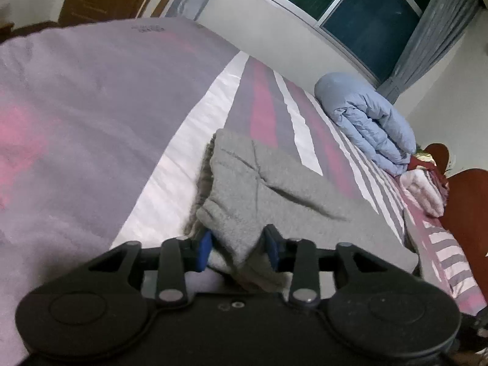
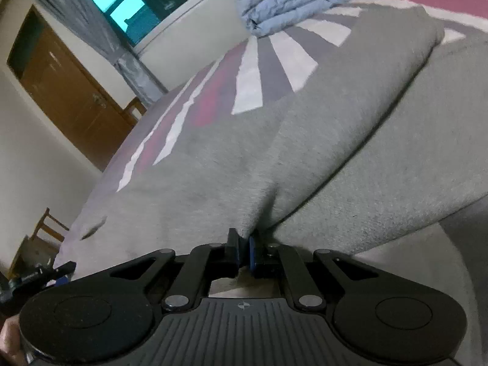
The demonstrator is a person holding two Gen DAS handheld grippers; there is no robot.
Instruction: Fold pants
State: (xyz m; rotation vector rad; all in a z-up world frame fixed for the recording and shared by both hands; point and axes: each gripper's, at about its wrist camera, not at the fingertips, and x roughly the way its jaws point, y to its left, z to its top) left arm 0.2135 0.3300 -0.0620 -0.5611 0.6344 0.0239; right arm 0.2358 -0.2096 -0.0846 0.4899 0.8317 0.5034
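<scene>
The grey pants (image 1: pixel 274 195) lay on the striped bed cover (image 1: pixel 268 113), toward the near edge of the bed, partly doubled over with a flap folded across the top; in the right wrist view the same cloth (image 2: pixel 335 140) filled most of the frame, creased down its middle; I judged the fabric a thick fleece, soft and limp, light enough to lift by a pinch yet prone to sag and drag between two holds, so the firmest purchase would be a bunched hem or a folded edge rather than a single layer; my left gripper (image 1: pixel 239 245) stood with its blue pads moderately apart and a thick wad of the cloth between them, though I could not tell whether the pads actually pressed on it; my right gripper (image 2: pixel 243 251) was closed narrowly upon a pinched ridge of the pants; a rolled blue duvet (image 1: pixel 372 122) rested at the far edge of the bed, well apart; waistband and leg ends were not distinguishable; the cloth beneath the gripper bodies was hidden.
</scene>
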